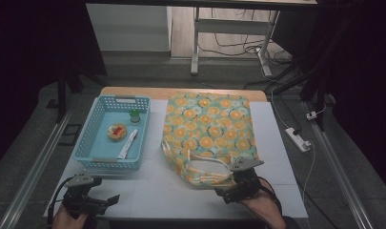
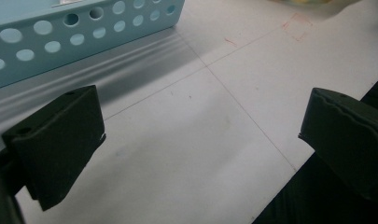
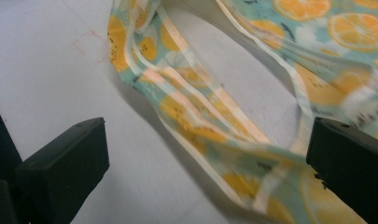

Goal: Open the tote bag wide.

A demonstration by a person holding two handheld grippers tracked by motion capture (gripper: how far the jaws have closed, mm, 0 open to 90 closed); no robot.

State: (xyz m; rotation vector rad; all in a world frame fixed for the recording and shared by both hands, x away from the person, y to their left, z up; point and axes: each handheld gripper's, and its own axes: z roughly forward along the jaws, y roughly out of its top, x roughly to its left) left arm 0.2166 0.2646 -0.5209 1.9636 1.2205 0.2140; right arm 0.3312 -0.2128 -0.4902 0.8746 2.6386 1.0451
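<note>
An orange-patterned fabric bag [image 1: 207,131] lies flat on the white table [image 1: 152,186], its mouth and handles [image 1: 207,167] toward me. My right gripper [image 1: 238,188] hovers at the bag's near edge, open, with the bag's handle straps [image 3: 210,116] lying between its jaws, untouched. My left gripper [image 1: 97,202] rests low at the table's front left, open, over bare table [image 2: 200,140] just in front of the blue basket [image 2: 84,28].
The blue perforated basket [image 1: 86,143] at the left holds a small green-capped jar [image 1: 134,116], a round tin [image 1: 116,131] and a white tube [image 1: 128,144]. A power strip [image 1: 298,138] lies on the floor at the right. A desk frame [image 1: 195,43] stands beyond the table.
</note>
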